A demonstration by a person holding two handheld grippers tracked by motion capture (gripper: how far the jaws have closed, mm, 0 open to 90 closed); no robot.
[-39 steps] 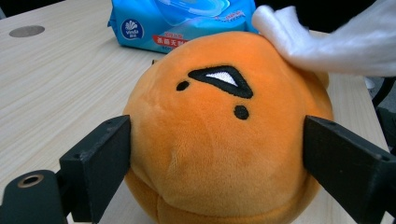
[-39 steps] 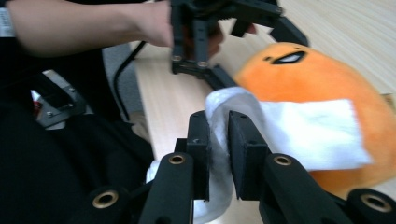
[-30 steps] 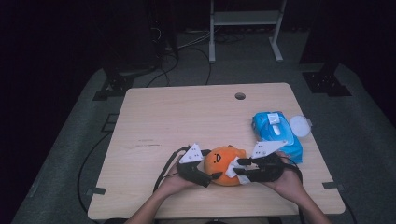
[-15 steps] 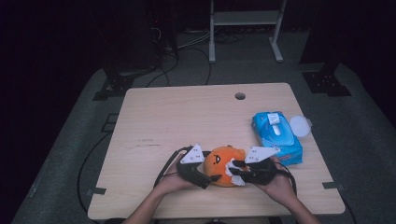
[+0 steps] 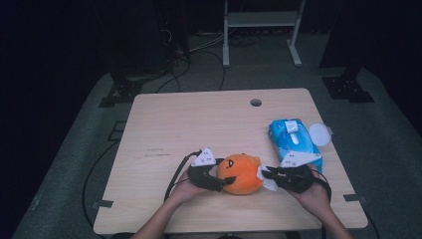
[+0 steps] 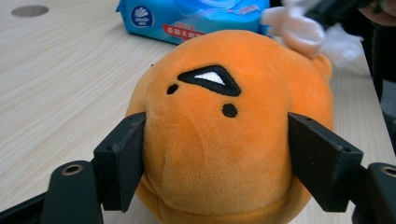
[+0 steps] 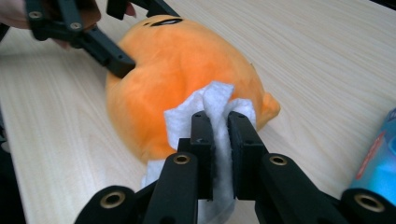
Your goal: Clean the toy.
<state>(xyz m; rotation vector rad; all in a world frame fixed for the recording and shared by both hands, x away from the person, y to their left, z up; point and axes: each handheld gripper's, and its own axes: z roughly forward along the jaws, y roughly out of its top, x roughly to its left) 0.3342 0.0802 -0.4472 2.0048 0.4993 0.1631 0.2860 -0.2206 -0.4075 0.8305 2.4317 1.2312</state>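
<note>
Plush: round, fuzzy orange toy point(image 5: 242, 173) with stitched black face, sitting near the table's point(image 5: 199, 119) front edge.
Left gripper point(image 6: 215, 144): jaws just closed in, pads now squeezing the plush's sides.
Right gripper point(image 7: 220, 140): clamped tight on a crumpled white wipe point(image 7: 210, 105), pressed against the plush.
Left gripper view: glossy blue wipes pack point(image 6: 187, 16) behind.

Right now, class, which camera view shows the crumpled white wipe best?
The right gripper view: the crumpled white wipe sits pinched between its jaws against the orange plush toy. The left gripper view shows it blurred, the high view tiny.
</note>
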